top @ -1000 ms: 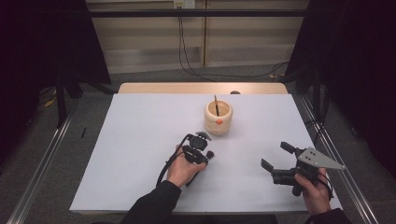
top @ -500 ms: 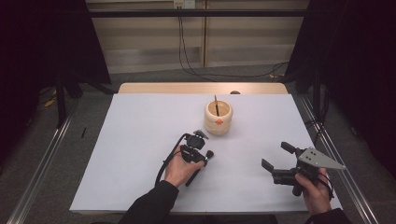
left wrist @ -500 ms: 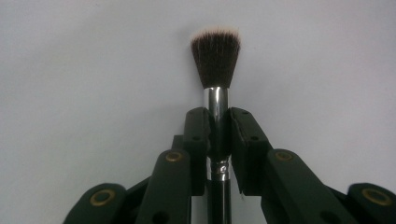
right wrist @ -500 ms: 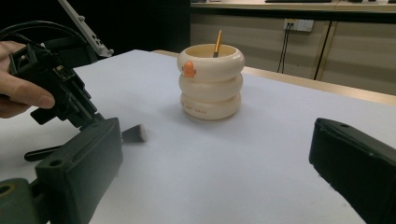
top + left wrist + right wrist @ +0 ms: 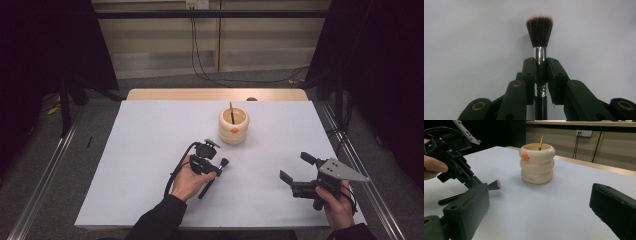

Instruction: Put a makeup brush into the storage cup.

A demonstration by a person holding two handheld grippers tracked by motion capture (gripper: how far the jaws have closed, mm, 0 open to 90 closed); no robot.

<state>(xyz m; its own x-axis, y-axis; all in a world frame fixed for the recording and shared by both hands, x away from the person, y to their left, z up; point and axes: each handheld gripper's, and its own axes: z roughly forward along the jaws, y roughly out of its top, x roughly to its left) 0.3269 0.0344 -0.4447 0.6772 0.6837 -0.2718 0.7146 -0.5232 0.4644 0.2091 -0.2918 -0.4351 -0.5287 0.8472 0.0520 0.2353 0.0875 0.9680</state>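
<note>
A makeup brush (image 5: 539, 30) with dark bristles, a silver ferrule and a black handle is clamped at the ferrule by my left gripper (image 5: 540, 65). In the high view the left gripper (image 5: 218, 166) sits low over the white table left of centre, with the brush (image 5: 224, 161) pointing right and away. A cream ringed holder (image 5: 233, 126) with an orange mark stands just beyond it, and a thin stick (image 5: 231, 114) leans inside. My right gripper (image 5: 297, 167) is open near the front right, with nothing between its jaws. The right gripper view looks across at the holder (image 5: 537, 163) and the brush head (image 5: 494, 185).
A white sheet (image 5: 140, 150) covers the table, with a wooden strip (image 5: 200, 94) along its far edge. Metal rails (image 5: 45, 175) run along both sides. Cables (image 5: 200, 55) hang on the back wall.
</note>
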